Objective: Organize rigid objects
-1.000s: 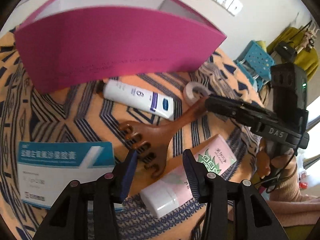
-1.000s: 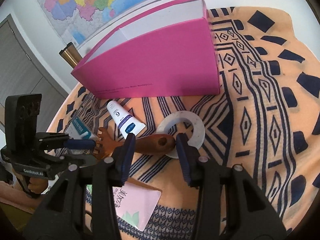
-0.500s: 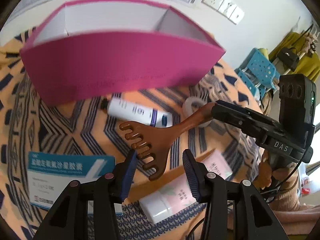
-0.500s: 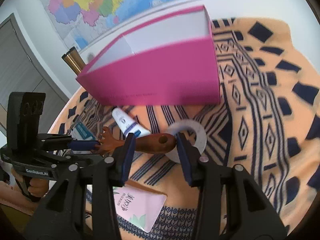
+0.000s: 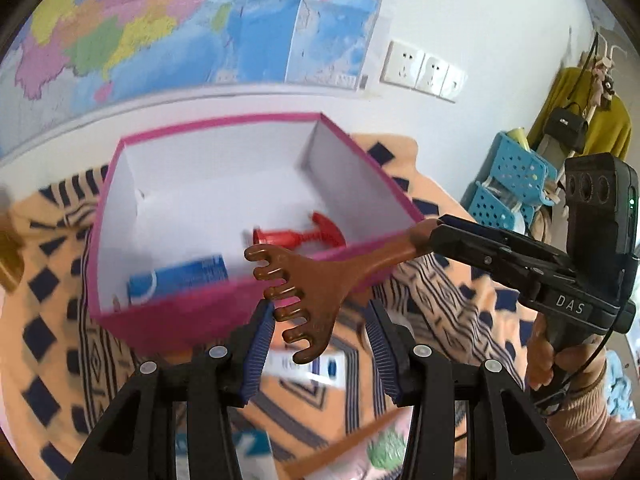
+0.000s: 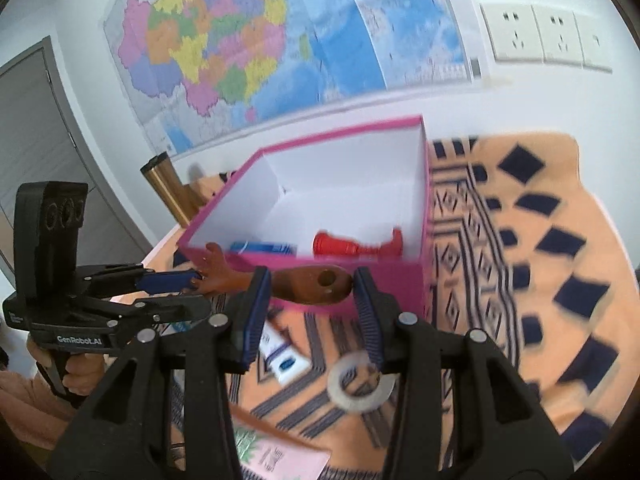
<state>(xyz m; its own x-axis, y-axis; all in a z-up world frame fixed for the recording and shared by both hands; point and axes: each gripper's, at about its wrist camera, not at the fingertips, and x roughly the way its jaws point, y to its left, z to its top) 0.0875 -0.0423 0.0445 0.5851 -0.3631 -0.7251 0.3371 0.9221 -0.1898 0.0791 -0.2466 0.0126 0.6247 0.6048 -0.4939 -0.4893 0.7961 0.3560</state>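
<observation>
A brown wooden claw-shaped scratcher (image 5: 316,280) is held in the air in front of the pink box (image 5: 168,312). My right gripper (image 6: 310,286) is shut on its handle end (image 6: 316,284); it shows at the right of the left wrist view (image 5: 444,236). My left gripper (image 5: 320,320) stands with its pads on either side of the claw head; contact is unclear. The box (image 6: 360,284) is white inside and holds a red object (image 5: 304,236) and a blue box (image 5: 180,280).
On the orange patterned cloth (image 6: 520,260) lie a white tube (image 6: 280,356), a tape ring (image 6: 360,384) and a pink packet (image 6: 276,456). A gold cylinder (image 6: 168,188) stands left of the box. A blue crate (image 5: 512,188) stands beside the table.
The scratcher has been lifted off the cloth and carried up to the box's front wall. Both grippers rose with it, so the inside of the box now shows.
</observation>
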